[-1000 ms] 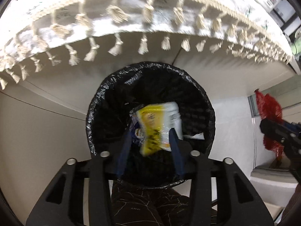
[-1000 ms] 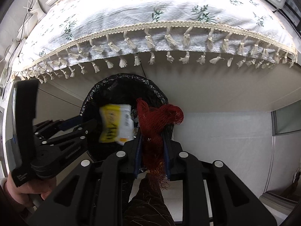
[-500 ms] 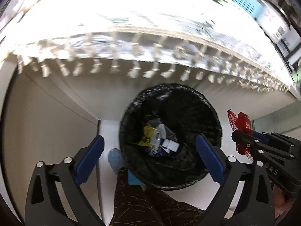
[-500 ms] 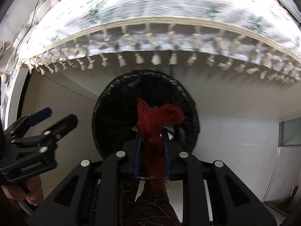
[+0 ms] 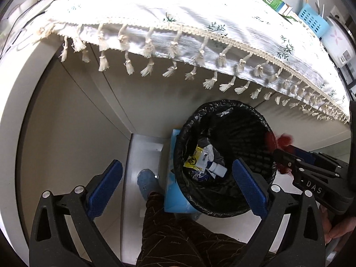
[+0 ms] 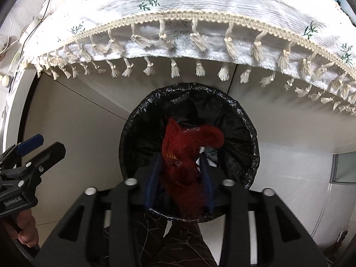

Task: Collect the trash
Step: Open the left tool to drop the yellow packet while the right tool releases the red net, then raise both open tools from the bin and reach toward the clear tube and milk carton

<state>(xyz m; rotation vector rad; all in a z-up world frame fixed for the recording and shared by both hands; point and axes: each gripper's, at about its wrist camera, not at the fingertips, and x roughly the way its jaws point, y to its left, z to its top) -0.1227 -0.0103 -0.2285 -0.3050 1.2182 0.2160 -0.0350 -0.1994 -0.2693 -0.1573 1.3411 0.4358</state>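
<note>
Red mesh netting [image 6: 189, 155] hangs bunched between the right tongs [image 6: 180, 178], directly over the mouth of the black-lined waste bin [image 6: 133, 138]. It looks feather-light, limp and snaggy, the sort of thing that clings to pads rather than drops cleanly; a pinch on the thick gathered part seems the best hold. The right jaws are opening, with the netting between them. The left tongs [image 5: 175, 189] stand wide and hold nothing, just beside the bin, where a yellow wrapper [image 5: 195, 159] and small white bottle [image 5: 217, 169] lie below the fringed worktop cloth [image 5: 178, 29].
</note>
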